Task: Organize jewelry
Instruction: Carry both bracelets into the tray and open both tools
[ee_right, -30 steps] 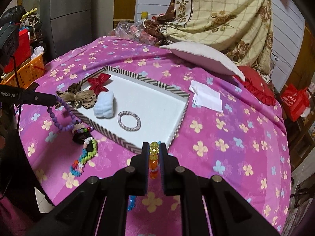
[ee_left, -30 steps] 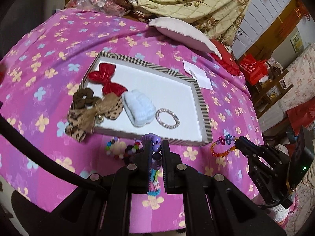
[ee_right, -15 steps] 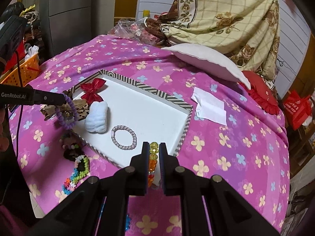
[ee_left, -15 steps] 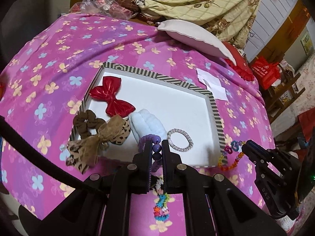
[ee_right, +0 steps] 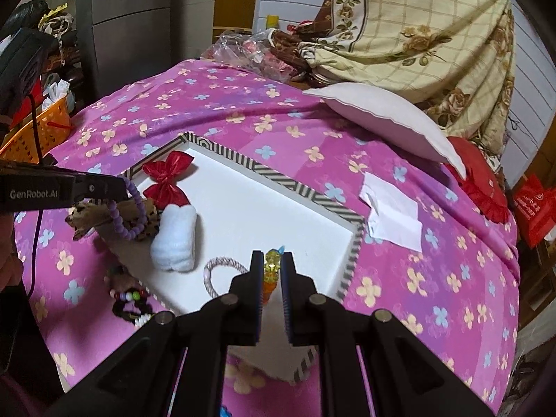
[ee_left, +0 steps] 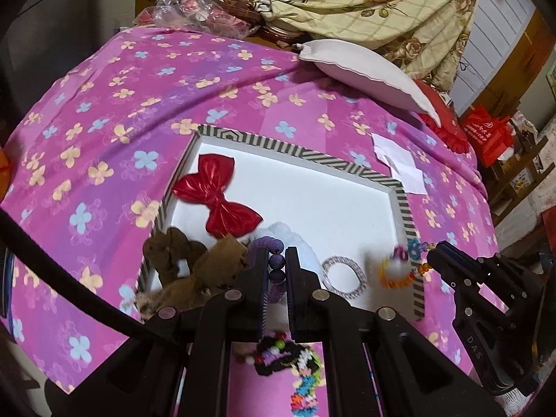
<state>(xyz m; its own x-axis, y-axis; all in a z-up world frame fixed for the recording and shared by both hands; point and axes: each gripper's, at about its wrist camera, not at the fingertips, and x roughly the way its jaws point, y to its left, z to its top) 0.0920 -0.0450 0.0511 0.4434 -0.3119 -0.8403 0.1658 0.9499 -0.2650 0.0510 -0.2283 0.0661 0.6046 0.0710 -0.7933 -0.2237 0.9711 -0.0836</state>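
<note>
A white tray with a striped rim [ee_left: 403, 205] [ee_right: 305, 194] lies on the pink flowered cloth. In it are a red bow [ee_left: 217, 196] [ee_right: 166, 177], a pale blue scrunchie [ee_right: 175, 239], a leopard bow [ee_left: 208, 271] and a grey-white hair tie [ee_left: 344, 278] [ee_right: 215, 274]. My left gripper [ee_left: 277, 260] [ee_right: 121, 187] is shut on a purple bead bracelet [ee_left: 276, 267] [ee_right: 130, 213] that hangs over the tray's near left part. My right gripper [ee_right: 271, 267] [ee_left: 431, 255] is shut on an orange-yellow bead bracelet [ee_right: 270, 278] [ee_left: 399, 271] above the tray's near right corner.
Several beaded bracelets [ee_left: 288, 354] [ee_right: 130, 300] lie on the cloth before the tray. A white paper [ee_right: 392, 215] lies right of the tray. A pillow [ee_right: 378, 118] and a patterned blanket [ee_right: 417, 34] are behind. An orange basket [ee_right: 38, 132] stands far left.
Both grippers have moved forward with their bracelets, from over the cloth in front of the tray to over the tray's near part.
</note>
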